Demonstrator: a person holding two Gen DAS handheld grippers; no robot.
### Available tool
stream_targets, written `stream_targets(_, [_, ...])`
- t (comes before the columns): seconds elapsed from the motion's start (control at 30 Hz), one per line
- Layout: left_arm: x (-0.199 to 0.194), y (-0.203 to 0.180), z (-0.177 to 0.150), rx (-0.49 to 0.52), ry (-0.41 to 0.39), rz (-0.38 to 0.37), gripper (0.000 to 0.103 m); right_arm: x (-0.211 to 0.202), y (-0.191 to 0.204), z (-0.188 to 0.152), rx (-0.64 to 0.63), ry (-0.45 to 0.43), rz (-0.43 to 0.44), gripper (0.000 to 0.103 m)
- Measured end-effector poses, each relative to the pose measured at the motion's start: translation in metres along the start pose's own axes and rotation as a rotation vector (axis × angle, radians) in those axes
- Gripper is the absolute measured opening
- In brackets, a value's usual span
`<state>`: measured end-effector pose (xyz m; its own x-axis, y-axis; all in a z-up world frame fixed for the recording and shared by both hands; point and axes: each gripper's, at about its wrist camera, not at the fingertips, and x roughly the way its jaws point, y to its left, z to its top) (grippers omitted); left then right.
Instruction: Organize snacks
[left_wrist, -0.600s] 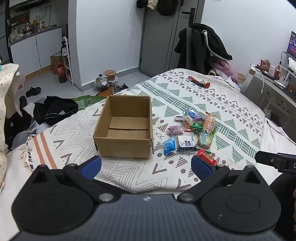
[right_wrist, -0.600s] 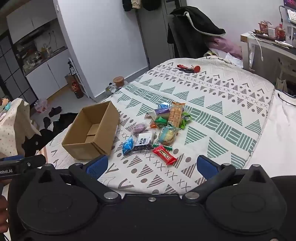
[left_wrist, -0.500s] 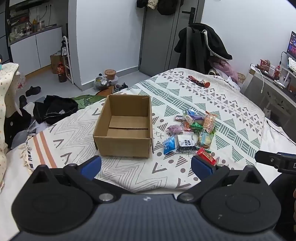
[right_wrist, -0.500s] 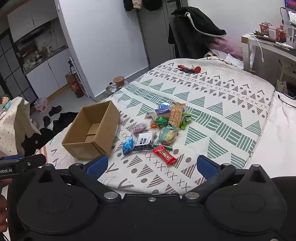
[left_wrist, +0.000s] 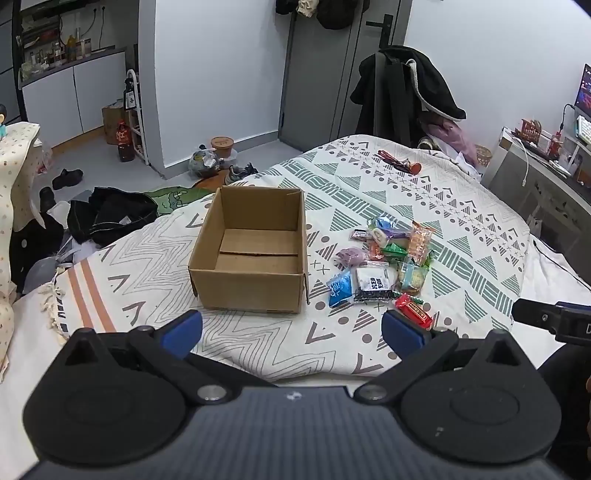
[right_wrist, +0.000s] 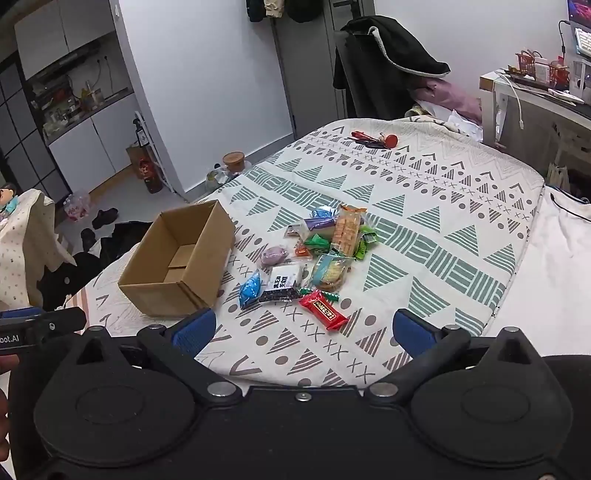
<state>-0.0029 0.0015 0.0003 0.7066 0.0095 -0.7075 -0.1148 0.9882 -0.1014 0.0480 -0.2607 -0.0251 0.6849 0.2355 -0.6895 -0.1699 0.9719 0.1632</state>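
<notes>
Both tools are in my hands at the near edge of the bed, and both are released: my left tool (left_wrist: 291, 330) has its blue pads spread wide with nothing between them, and my right tool (right_wrist: 303, 332) is just as wide and empty. Neither touches anything yet.

Nearest my right tool lies the red bar (right_wrist: 323, 309), a little apart from the rest of the pile and flat on the bedspread (right_wrist: 424, 221). Just beyond it sit the blue packet (right_wrist: 249, 288), the black-and-white pouch (right_wrist: 281, 283) and the clear cracker bag (right_wrist: 330, 272), overlapping at their edges. Farther in are the purple sweet (right_wrist: 274, 256), green wrappers and the tall orange pack (right_wrist: 346, 229).

The cardboard box (left_wrist: 255, 254) stands open and empty toward the left side of the bed, just beside the pile.

I judge the first pick has not begun. The red bar looks like the best start: it is closest and free of its neighbours. I would bring the right tool down with the pads straddling its narrow width, press slightly into the soft bedding so the lower pad gets under the wrapper, then clench gently. Slick wrappers may slip, so I would grip at the middle and carry it low over the box wall before releasing.
</notes>
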Motion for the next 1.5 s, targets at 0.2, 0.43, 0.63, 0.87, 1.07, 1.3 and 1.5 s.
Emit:
stream_targets(0.2, [-0.0001, 0.0002, 0.001, 0.0, 0.002, 0.0, 0.103, -0.001, 0.0004, 0.0007, -0.007, 0.0, 0.0, 0.103])
stream_targets(0.43, [-0.0008, 0.0006, 0.0017, 0.001, 0.0, 0.0, 0.103, -0.0027, 0.0038, 0.0018, -0.018, -0.003, 0.007, 0.103])
stream_targets(0.63, [-0.0022, 0.0016, 0.0031, -0.002, -0.003, 0.003, 0.103, -0.0023, 0.0047, 0.0021, -0.022, 0.003, 0.011, 0.103])
stream_targets(0.87, [-0.0071, 0.0031, 0.0034, 0.0, -0.008, -0.001, 0.103, -0.0059, 0.0075, 0.0027, -0.037, 0.002, 0.018, 0.103])
stream_targets(1.07, [-0.0088, 0.0, 0.0037, 0.006, -0.01, -0.003, 0.103, -0.0063, 0.0063, 0.0031, -0.033, 0.002, 0.019, 0.103])
stream_targets(1.3, [-0.0082, -0.0025, 0.002, 0.008, -0.012, -0.005, 0.103, -0.0072, 0.0069, 0.0029, -0.033, 0.004, 0.016, 0.103])
stream_targets(1.5, [-0.0075, -0.0043, 0.0022, 0.01, -0.01, -0.002, 0.103, -0.0074, 0.0057, 0.0029, -0.027, 0.005, 0.014, 0.103])
